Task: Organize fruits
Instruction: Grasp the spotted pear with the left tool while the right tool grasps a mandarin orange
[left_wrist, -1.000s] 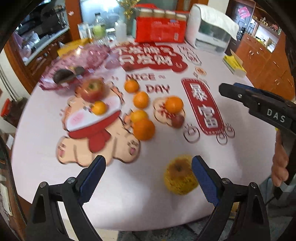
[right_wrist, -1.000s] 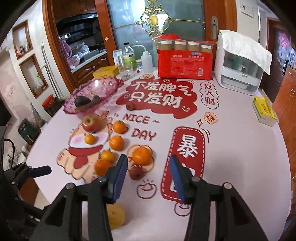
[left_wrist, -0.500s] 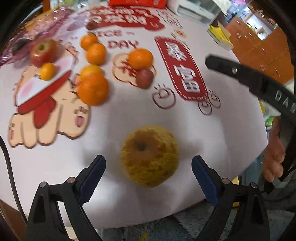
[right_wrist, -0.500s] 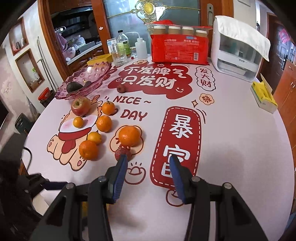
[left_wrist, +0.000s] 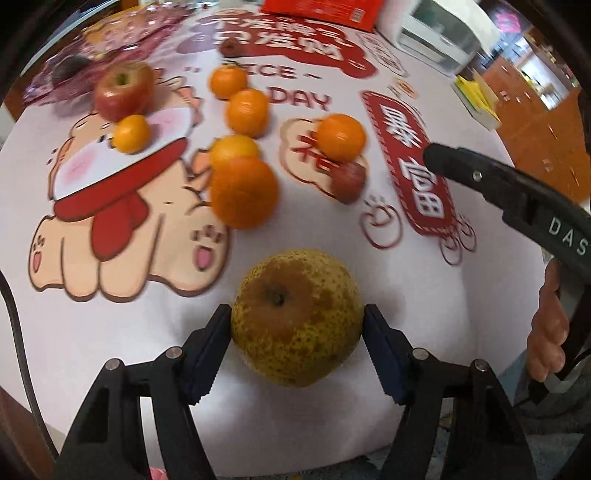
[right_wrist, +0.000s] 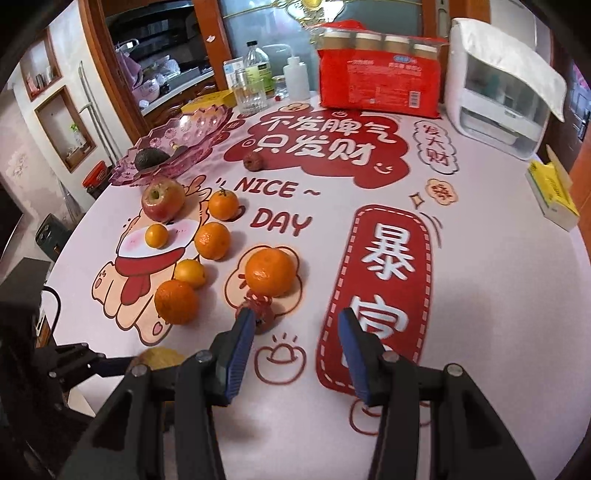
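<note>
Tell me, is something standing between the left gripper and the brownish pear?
No. The pear sits directly between the pads of the left gripper, which flank its two sides. Nothing else lies in that gap.

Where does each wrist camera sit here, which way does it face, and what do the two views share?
Left wrist: low at the near table edge, looking along its fingers at the yellow pear gripped by the left gripper; the person's hand and the right gripper's arm show at right.
Right wrist: higher, facing across the table toward the pink bowl; right gripper open.
Shared: the red apple, the oranges, the pear.
</note>
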